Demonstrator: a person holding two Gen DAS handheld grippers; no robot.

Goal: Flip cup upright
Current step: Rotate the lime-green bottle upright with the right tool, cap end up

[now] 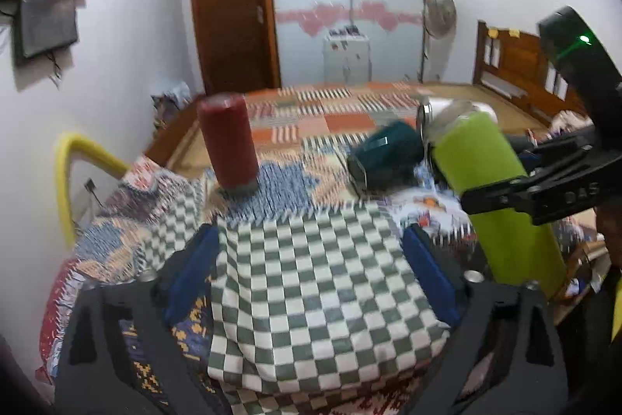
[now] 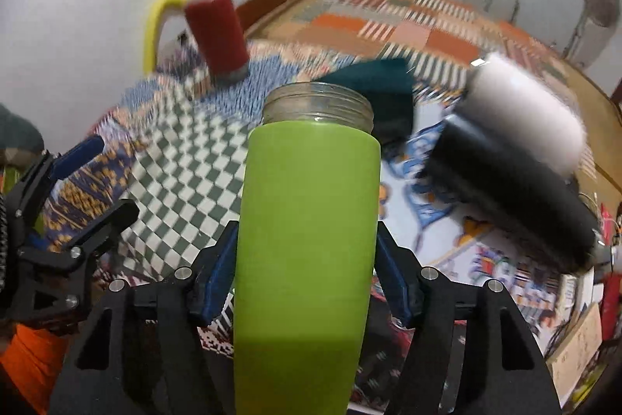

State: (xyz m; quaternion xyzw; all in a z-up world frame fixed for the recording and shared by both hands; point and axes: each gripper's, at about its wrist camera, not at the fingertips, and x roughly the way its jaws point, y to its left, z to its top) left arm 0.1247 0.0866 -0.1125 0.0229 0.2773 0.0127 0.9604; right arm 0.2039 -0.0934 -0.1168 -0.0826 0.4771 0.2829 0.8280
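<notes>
My right gripper is shut on a lime green cup with a clear threaded glass mouth; the cup points away from the camera, tilted, held above the table. The same cup shows at the right of the left wrist view, gripped by the right gripper. My left gripper is open and empty over the checkered cloth; it also shows at the left edge of the right wrist view.
A red tumbler stands mouth-down at the far left. A dark teal cup lies on its side mid-table. A black and white tumbler lies tilted at the right. A bed with a patterned cover is behind, a yellow chair frame to the left.
</notes>
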